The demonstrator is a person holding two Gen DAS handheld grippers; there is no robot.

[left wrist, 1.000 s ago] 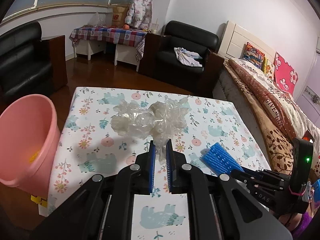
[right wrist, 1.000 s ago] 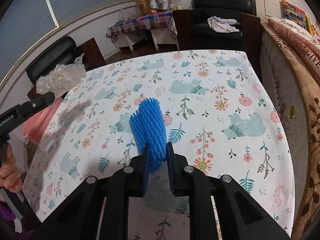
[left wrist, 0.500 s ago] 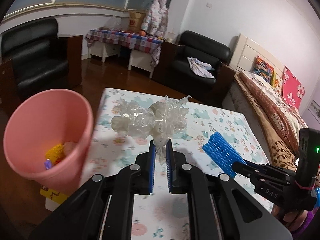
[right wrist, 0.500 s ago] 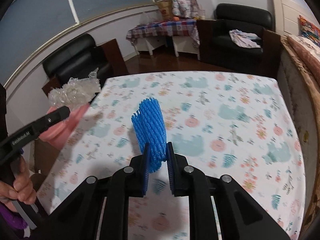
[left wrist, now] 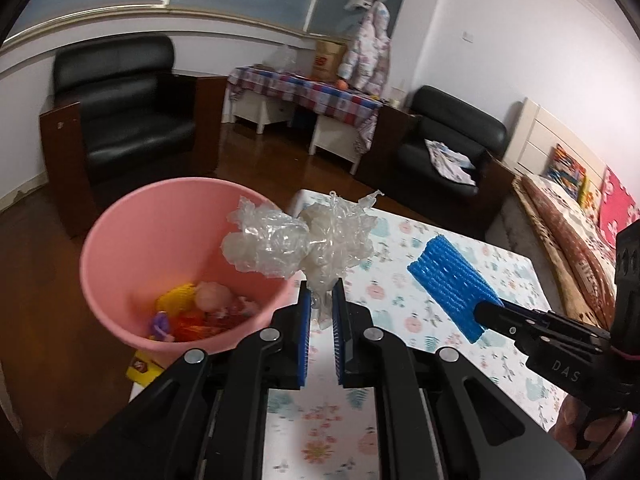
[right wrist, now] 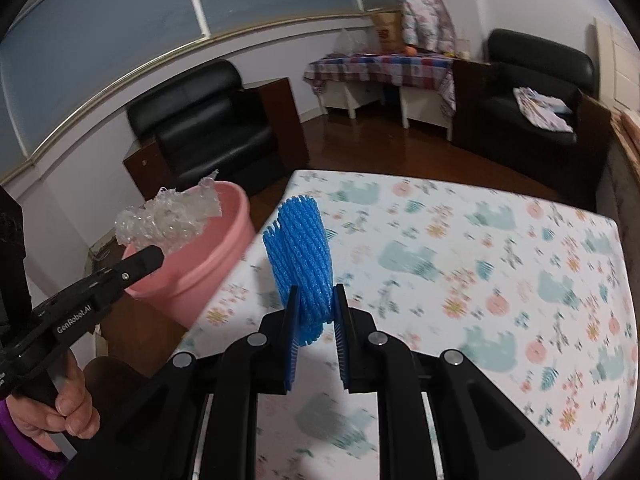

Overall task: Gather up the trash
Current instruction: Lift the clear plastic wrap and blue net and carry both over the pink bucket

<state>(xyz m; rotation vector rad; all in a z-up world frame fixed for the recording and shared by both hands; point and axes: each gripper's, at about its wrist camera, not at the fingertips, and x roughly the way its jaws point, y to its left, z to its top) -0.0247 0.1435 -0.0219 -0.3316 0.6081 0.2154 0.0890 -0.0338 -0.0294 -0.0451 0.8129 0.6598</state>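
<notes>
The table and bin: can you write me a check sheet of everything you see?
Surface: table with flowery cloth.
Job's things: crumpled clear plastic held over the pink bin; blue foam net held above the table.
Clutter: colourful trash in the bin.
Grippers: left gripper shut on the plastic; right gripper shut on the net.
Cables: nothing seen.
Surroundings: black armchairs, bed.

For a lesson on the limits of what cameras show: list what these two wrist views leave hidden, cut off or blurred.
- Pink bin, left wrist view: contents small and blurred; near rim hides its floor.
- Yellow packet under it: cut off by the bin and gripper body.
- Blue foam net, right wrist view: lower end hidden between the fingers.
- Tablecloth: print motion-blurred.
</notes>
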